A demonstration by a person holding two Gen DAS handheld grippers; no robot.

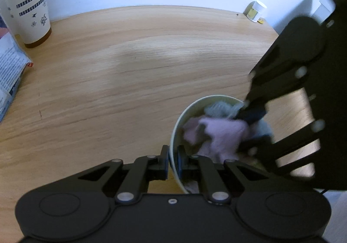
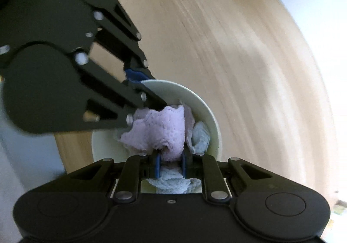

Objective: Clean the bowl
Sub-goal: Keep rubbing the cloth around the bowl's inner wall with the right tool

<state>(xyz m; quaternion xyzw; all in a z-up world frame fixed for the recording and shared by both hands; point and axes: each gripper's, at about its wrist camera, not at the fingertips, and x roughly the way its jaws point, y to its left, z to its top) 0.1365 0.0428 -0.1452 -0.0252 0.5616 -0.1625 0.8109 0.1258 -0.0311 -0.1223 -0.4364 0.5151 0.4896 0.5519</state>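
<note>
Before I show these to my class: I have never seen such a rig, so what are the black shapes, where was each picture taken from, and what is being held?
The black shapes are hand-held tongs, one in each of a person's hands, each carrying a camera that looks along its fingers. One picture looks from the left tongs, shut on the rim of a pale bowl. The other looks from the right tongs, shut on a pink and pale blue cloth inside the bowl. On the wooden table also stand a patterned cup, a printed packet and a small jar.
</note>
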